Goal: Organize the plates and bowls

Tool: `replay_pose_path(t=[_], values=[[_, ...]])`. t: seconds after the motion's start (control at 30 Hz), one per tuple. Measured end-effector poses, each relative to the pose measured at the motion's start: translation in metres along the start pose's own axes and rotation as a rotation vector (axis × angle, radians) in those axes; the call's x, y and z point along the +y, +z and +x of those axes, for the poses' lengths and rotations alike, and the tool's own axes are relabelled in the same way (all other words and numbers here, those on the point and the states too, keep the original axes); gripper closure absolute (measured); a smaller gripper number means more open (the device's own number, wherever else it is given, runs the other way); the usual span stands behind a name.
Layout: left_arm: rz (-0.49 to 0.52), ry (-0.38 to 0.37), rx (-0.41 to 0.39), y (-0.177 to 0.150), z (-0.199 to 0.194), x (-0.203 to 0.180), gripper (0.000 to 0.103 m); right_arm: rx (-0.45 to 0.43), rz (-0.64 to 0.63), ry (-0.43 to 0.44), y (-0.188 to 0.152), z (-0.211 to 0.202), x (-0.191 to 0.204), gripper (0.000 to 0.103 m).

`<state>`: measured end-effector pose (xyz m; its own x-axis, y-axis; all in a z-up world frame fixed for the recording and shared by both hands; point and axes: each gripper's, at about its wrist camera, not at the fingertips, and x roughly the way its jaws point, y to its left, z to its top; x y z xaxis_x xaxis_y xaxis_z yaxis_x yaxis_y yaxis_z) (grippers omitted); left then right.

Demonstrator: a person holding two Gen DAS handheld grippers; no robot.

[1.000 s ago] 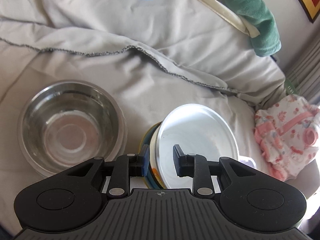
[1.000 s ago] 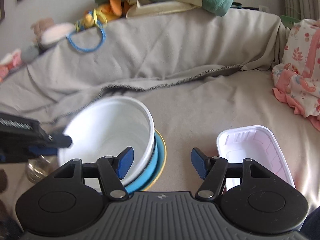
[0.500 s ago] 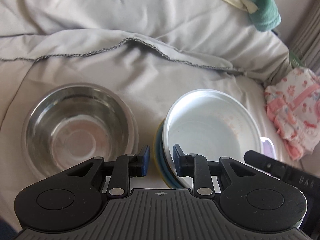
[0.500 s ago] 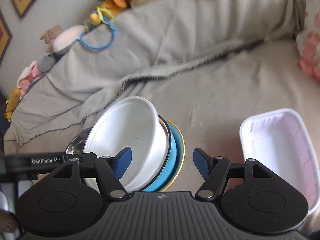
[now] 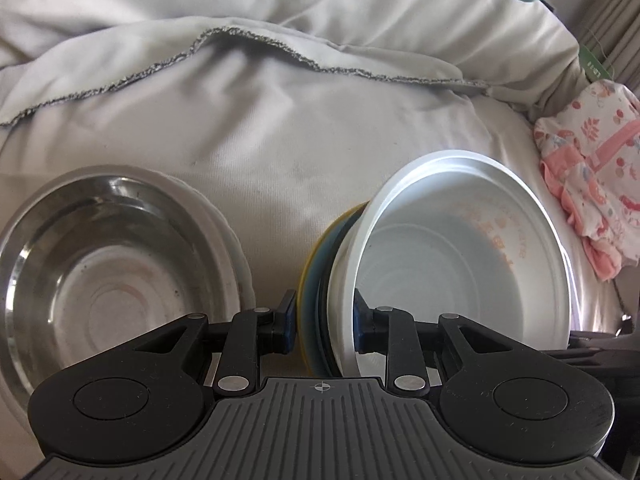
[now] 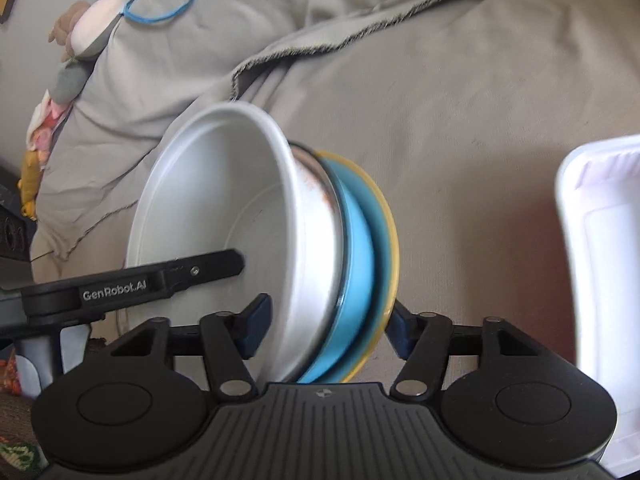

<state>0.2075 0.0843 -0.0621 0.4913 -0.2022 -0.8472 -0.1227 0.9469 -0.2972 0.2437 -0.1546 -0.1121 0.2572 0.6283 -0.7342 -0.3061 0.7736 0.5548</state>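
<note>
The left tool [image 5: 325, 326] is clenched on the tilted stack of bowls [image 5: 460, 280]; the stack is straddled by the right tool [image 6: 326, 326], just closing, contact unclear.

The nested stack consists of a white bowl [image 5: 460, 248] on top, a thin dark-rimmed metal dish directly beneath it, a blue plate [image 6: 360, 240] and a yellow plate [image 6: 390, 224] at the bottom. The stack is tilted steeply on edge, with the white bowl's opening facing sideways. Faint orange marks are visible on the white bowl's inner wall. The stack is positioned over the grey sheet-covered bed [image 5: 320, 128], near its middle. A steel bowl [image 5: 108, 256] sits upright and empty on the bed, to the left of the stack and clear of it. A white rectangular tray [image 6: 600, 272] lies on the bed to the right of the stack, opening upward, well apart from it.
</note>
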Motion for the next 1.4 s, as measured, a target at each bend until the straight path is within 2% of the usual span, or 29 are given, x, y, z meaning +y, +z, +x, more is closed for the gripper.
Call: replay_pose_path(t=[0.2, 0.4, 0.53, 0.67, 0.73, 0.83, 0.9, 1.03, 1.2, 1.27, 1.4], values=[[-0.029, -0.017, 0.003, -0.001, -0.003, 0.002, 0.073, 0.016, -0.018, -0.003, 0.002, -0.001, 0.003, 0.041], [-0.043, -0.037, 0.053, -0.019, -0.012, -0.005, 0.063, 0.036, -0.028, -0.028, -0.004, -0.006, 0.004, 0.041], [-0.087, -0.043, 0.072, -0.036, -0.02, -0.004, 0.063, 0.033, -0.014, -0.03, -0.014, -0.014, 0.004, 0.04], [-0.112, -0.062, 0.055, -0.049, -0.023, -0.001, 0.064, 0.026, -0.017, -0.031, -0.023, -0.018, 0.002, 0.04], [-0.116, -0.072, 0.027, -0.05, -0.028, -0.002, 0.066, 0.006, -0.015, -0.047, -0.027, -0.019, 0.001, 0.04], [-0.093, -0.036, -0.036, -0.049, -0.048, -0.007, 0.066, -0.06, -0.03, -0.081, -0.029, -0.03, 0.005, 0.041], [-0.089, -0.042, -0.086, -0.048, -0.063, -0.008, 0.072, -0.113, -0.048, -0.079, -0.029, -0.044, 0.008, 0.041], [-0.095, -0.042, -0.146, -0.04, -0.077, -0.008, 0.072, -0.206, -0.078, -0.081, -0.024, -0.069, 0.014, 0.04], [-0.096, -0.02, -0.131, -0.029, -0.064, -0.004, 0.071, -0.247, -0.117, -0.116, -0.003, -0.072, 0.018, 0.04], [-0.091, -0.03, -0.11, -0.024, -0.057, -0.001, 0.071, -0.236, -0.121, -0.133, 0.006, -0.066, 0.016, 0.038], [-0.073, -0.07, -0.068, -0.021, -0.054, 0.003, 0.072, -0.183, -0.118, -0.112, 0.016, -0.057, 0.004, 0.037]])
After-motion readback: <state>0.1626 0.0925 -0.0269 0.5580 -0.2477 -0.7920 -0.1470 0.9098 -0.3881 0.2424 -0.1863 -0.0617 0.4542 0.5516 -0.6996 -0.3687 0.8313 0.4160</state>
